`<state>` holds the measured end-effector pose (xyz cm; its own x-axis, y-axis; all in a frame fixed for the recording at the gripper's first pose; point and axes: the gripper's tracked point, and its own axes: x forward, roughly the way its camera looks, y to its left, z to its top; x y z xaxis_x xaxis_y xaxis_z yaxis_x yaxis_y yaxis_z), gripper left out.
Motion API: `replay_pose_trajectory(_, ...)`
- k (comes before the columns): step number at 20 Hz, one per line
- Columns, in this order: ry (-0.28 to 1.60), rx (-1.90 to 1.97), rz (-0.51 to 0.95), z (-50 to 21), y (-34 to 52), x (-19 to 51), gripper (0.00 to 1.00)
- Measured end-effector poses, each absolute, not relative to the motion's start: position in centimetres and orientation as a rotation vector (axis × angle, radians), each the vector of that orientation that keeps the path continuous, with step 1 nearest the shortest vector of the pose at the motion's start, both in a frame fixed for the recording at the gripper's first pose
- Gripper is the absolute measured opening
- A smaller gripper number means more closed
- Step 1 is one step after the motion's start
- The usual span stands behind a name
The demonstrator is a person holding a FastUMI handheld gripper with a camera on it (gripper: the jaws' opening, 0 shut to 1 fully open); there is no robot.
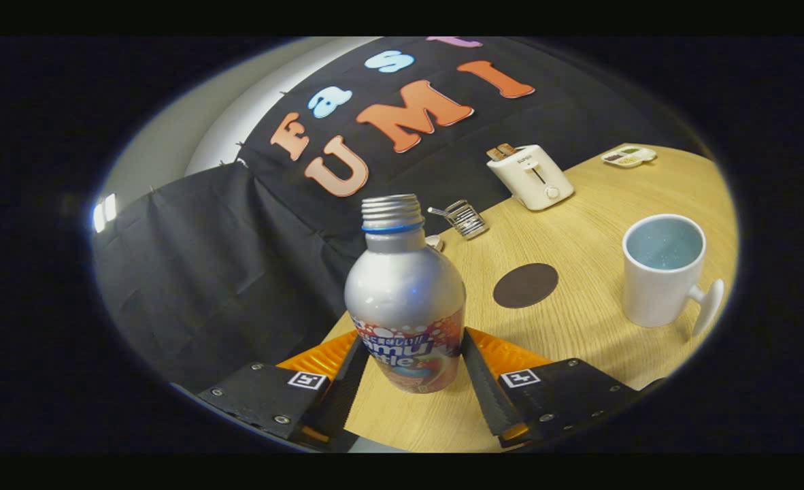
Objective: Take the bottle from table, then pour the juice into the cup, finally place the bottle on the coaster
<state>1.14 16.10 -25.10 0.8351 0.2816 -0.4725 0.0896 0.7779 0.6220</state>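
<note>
We record a printed label band [407, 350] with lettering around the lower body of the bottle [405, 292]; the gripper [412, 340] has both fingers [344, 388] pressed against this band, one on each side. Each finger mount bears one square black-and-white marker tag [307, 380]. The toaster [534, 177] carries a small front mark, too small to read.

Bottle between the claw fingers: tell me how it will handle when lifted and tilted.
The bottle looks like rigid metal, so it probably won't crumple in the claw. Its smooth rounded body may slip. With no cap on, it could spill if tipped early.
</note>
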Motion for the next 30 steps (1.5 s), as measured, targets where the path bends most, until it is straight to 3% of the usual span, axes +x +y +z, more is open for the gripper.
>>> replay_pose_trajectory(30,0.567,1.449,0.119,-23.4,11.9,-0.3,0.77)
